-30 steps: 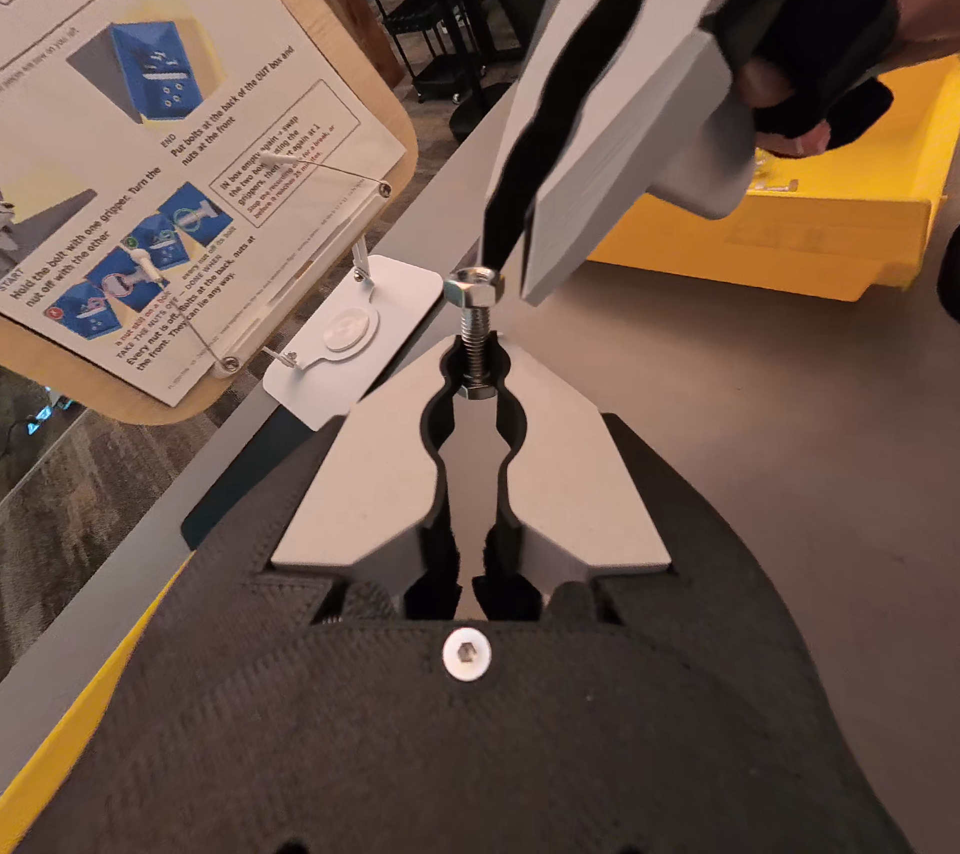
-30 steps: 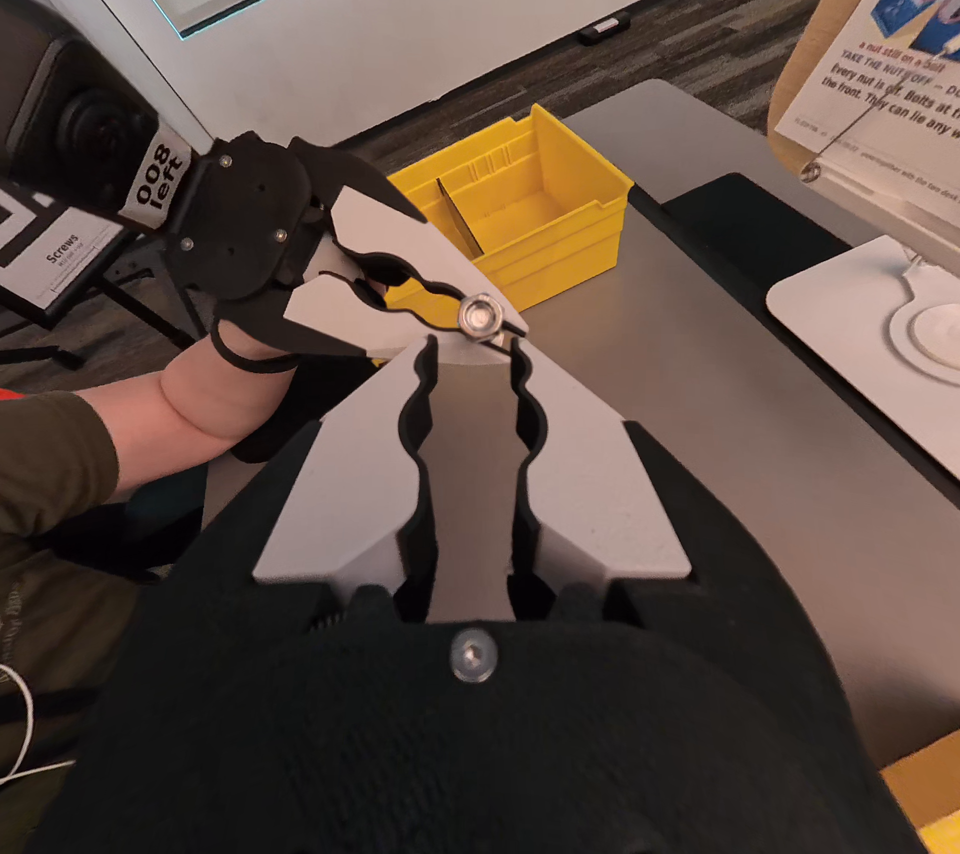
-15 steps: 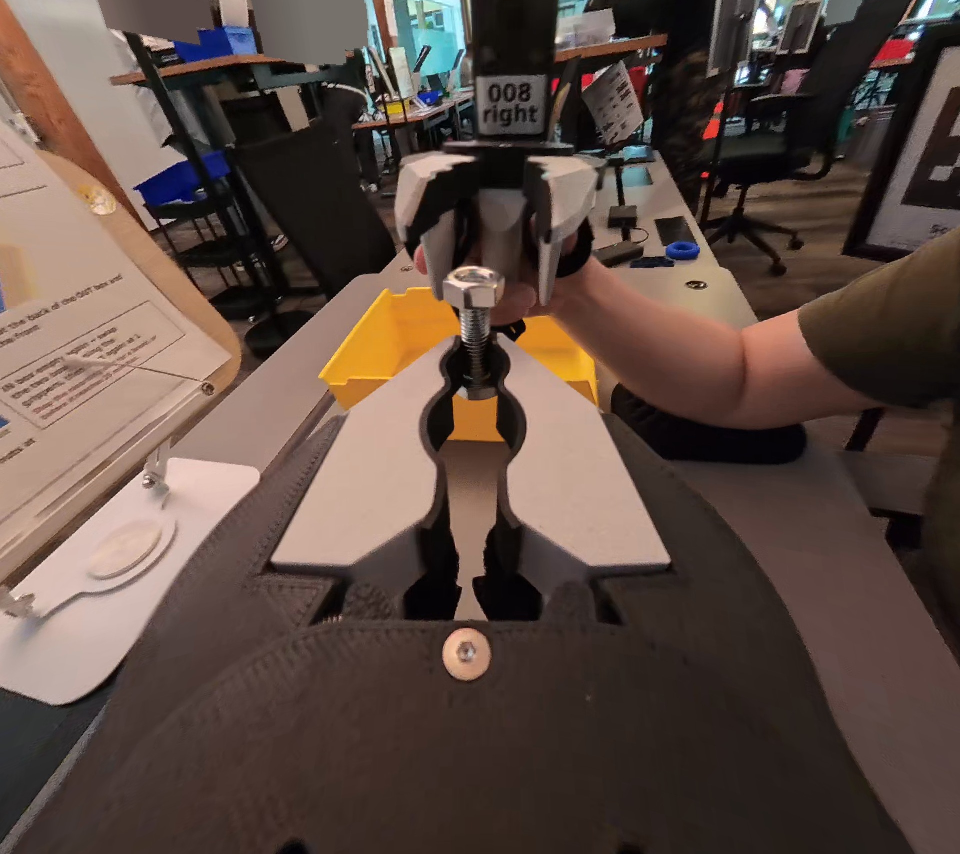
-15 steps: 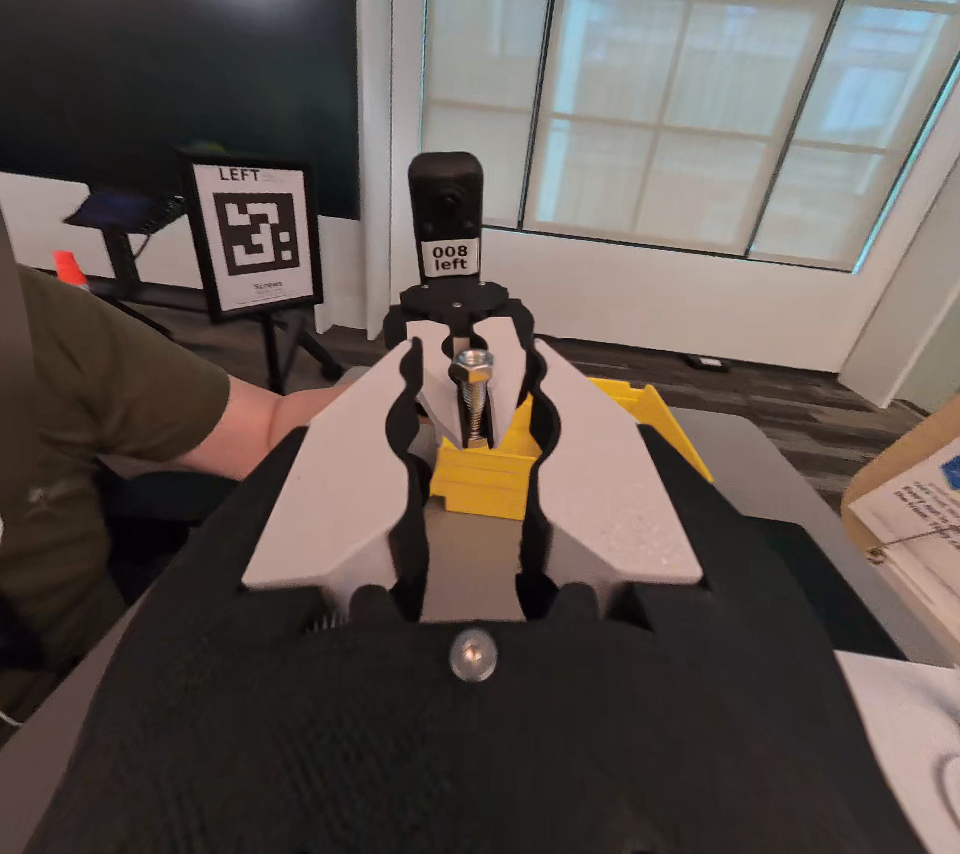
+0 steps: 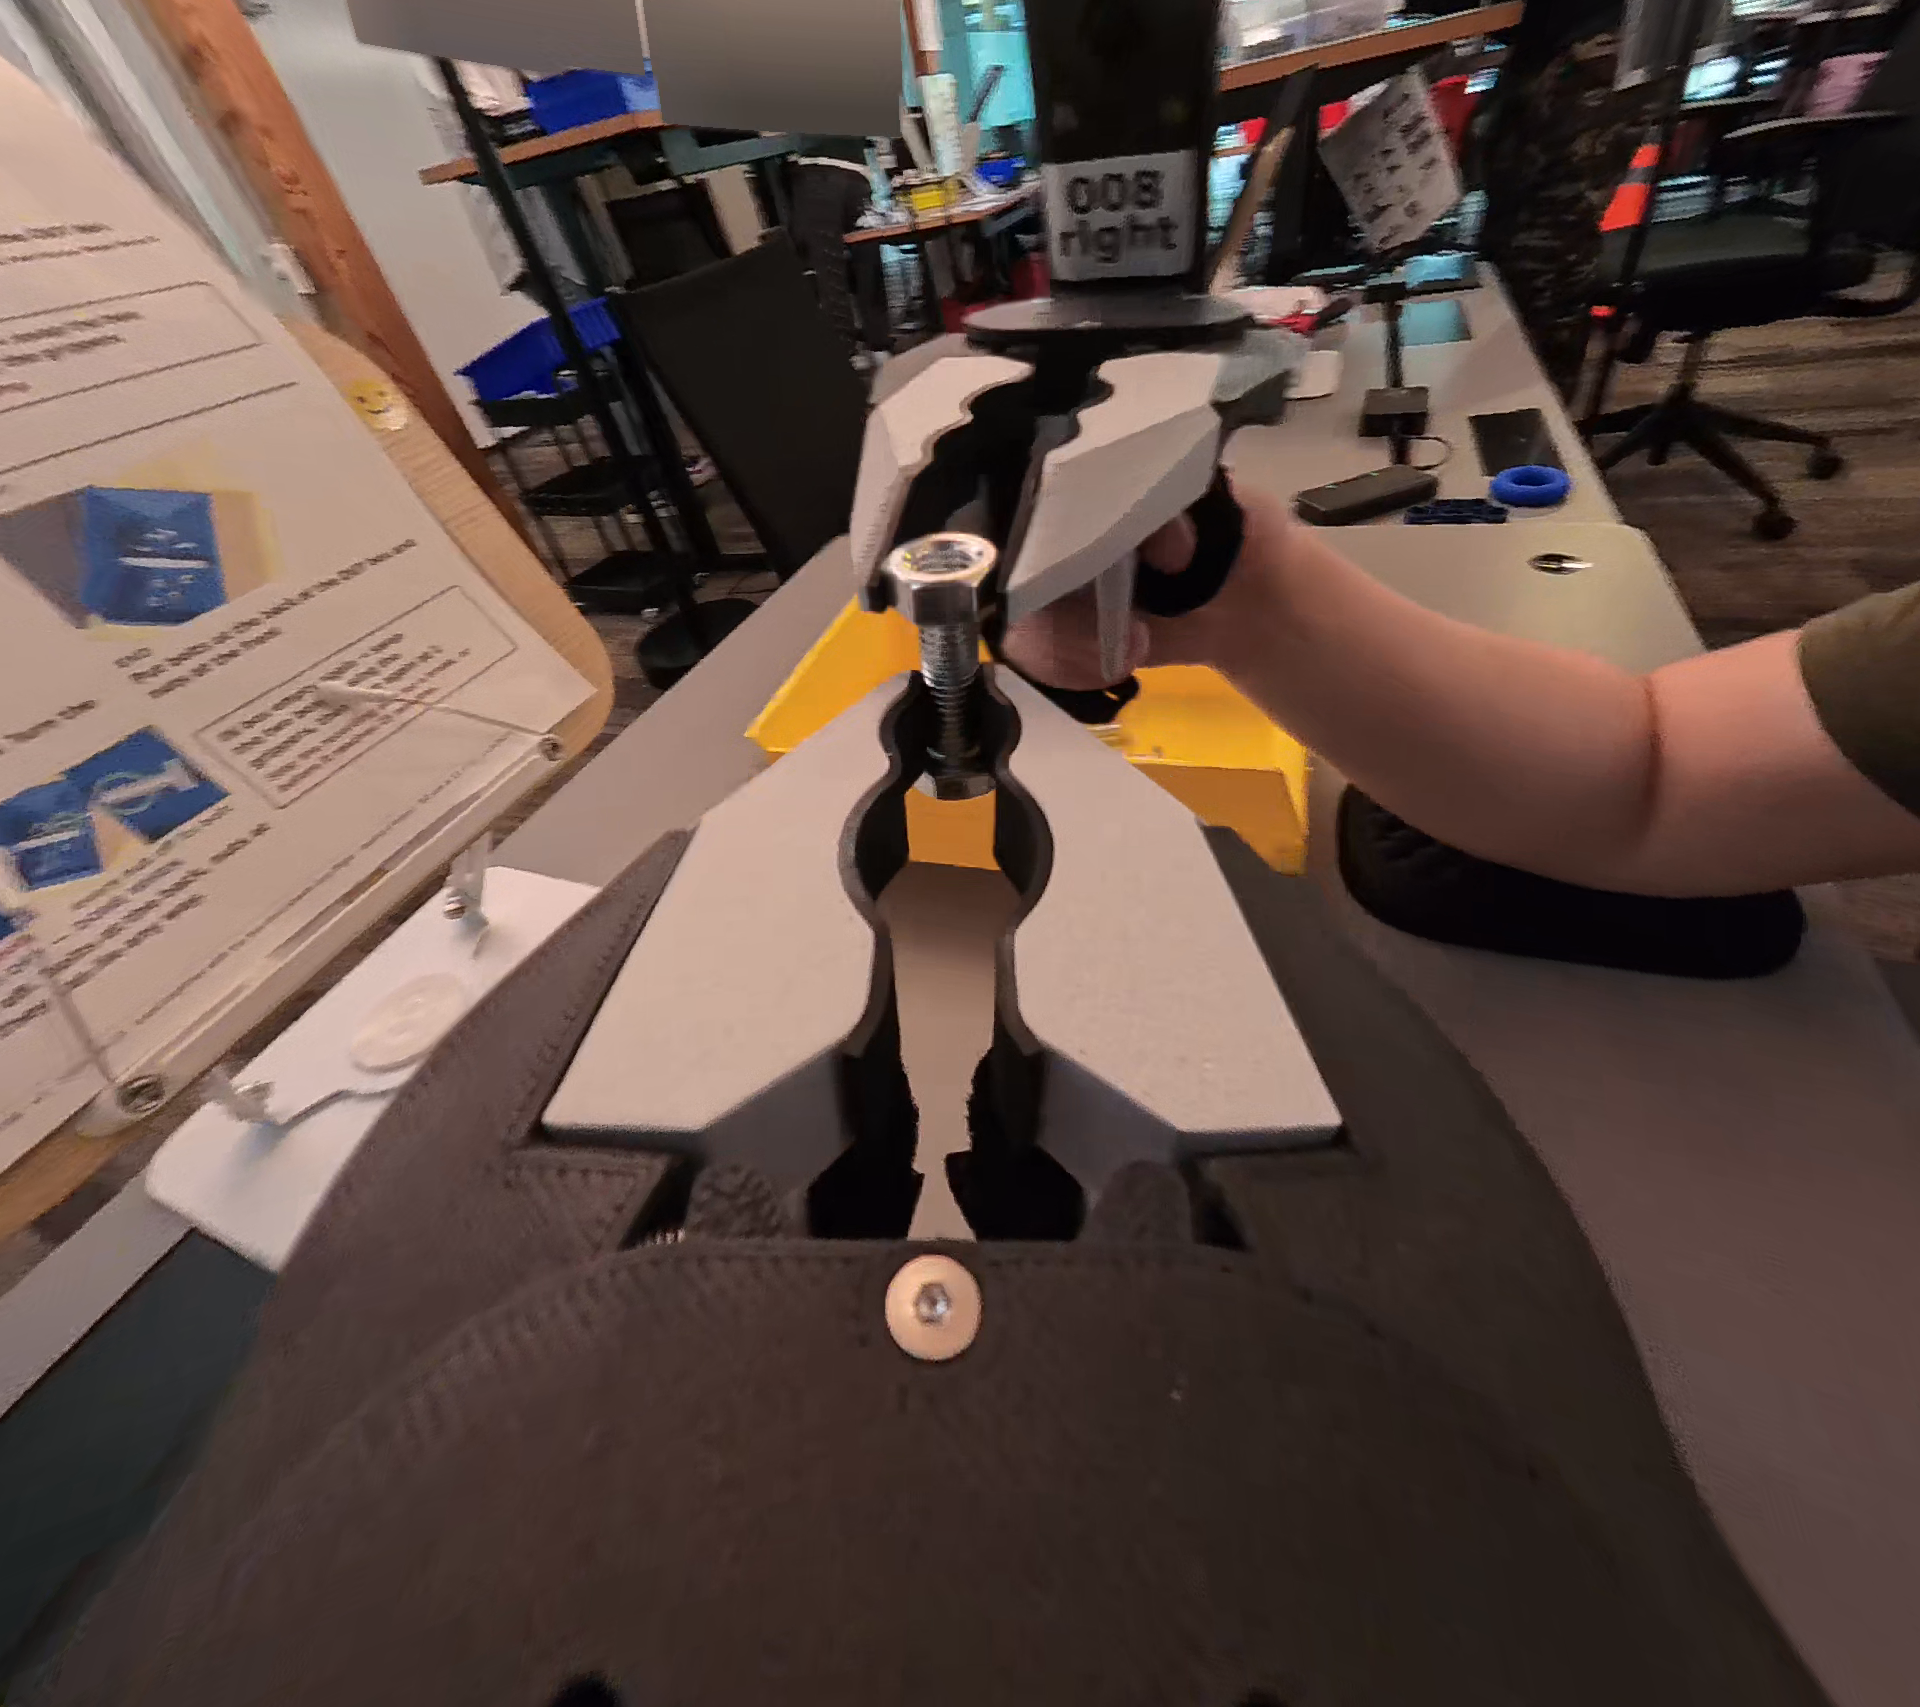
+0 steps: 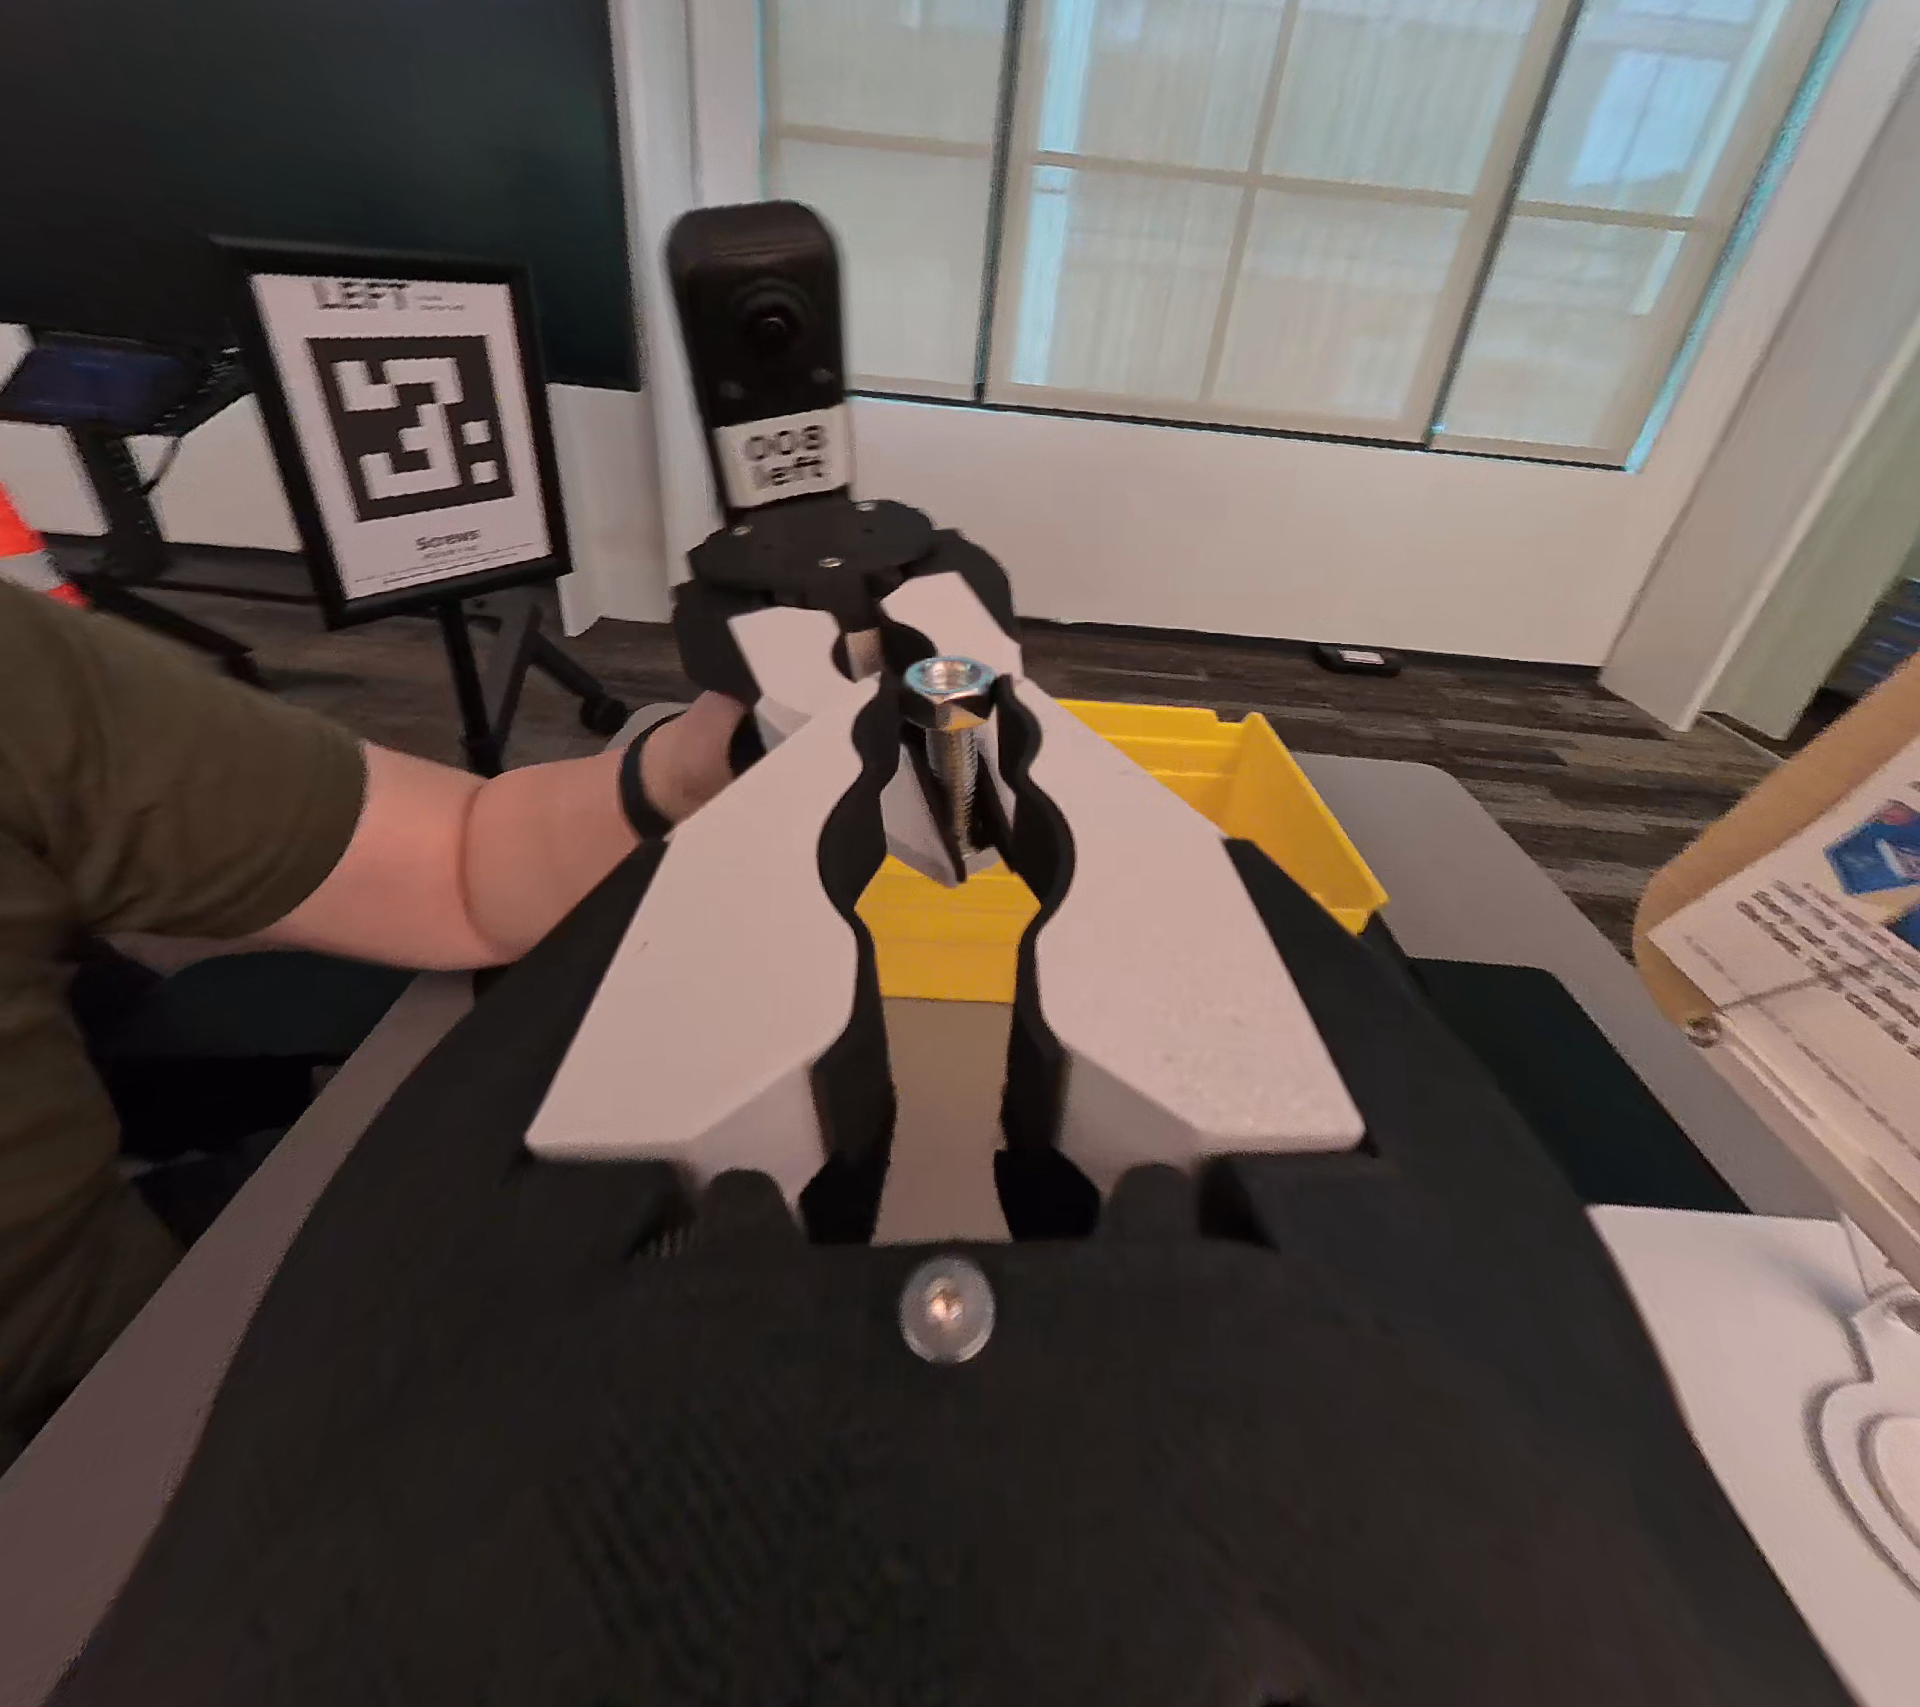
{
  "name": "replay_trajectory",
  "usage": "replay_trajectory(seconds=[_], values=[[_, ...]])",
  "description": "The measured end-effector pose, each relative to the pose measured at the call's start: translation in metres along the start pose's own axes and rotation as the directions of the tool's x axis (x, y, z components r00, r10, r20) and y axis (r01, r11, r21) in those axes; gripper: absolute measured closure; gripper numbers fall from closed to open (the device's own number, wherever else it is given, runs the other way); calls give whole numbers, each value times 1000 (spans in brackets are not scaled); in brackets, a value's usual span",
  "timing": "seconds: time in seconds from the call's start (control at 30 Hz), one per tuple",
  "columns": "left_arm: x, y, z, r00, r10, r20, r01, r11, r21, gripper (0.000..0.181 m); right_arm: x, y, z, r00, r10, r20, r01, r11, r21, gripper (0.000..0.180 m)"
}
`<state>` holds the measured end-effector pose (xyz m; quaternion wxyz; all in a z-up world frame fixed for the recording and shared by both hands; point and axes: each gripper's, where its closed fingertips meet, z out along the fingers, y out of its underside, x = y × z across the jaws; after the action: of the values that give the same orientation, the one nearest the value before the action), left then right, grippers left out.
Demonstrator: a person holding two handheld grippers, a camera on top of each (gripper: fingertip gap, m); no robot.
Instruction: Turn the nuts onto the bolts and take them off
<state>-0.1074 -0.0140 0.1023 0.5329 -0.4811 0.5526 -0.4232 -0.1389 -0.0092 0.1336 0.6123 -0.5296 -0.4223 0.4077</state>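
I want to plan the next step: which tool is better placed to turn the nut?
The right tool. Its fingers sit on both sides of the nut, while the left tool is shut on the bolt and must keep it steady.

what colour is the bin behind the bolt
Yellow. The bin sits on the table behind the bolt; the right wrist view shows it best.

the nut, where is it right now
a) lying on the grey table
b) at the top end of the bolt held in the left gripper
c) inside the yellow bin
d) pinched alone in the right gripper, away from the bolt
b: the nut sits at the top end of the upright bolt, whose lower end is clamped in the left gripper.
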Motion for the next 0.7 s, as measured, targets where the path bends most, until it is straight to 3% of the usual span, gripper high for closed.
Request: replay_trajectory(seconds=[0.03,0.17,0.37,0.5,0.7], values=[[-6,0,-1,998,11,54,-11,1000,-3,173,5,-1,2,999,0,-42,0,1000,10,163],[-24,-4,-8,978,45,203,-46,999,2,173,13,-6,13,983,-43,-177,60,994,92,163],[-28,-3,-10,972,48,228,-47,999,-11,173,16,-5,14,970,-91,-226,114,989,90,163],[-12,-4,-7,993,49,111,-47,999,-19,173,2,-8,7,983,-152,-107,160,985,67,150],[19,-9,-5,997,44,-69,-45,999,-16,173,-20,-20,-12,990,-116,82,106,987,120,151]])
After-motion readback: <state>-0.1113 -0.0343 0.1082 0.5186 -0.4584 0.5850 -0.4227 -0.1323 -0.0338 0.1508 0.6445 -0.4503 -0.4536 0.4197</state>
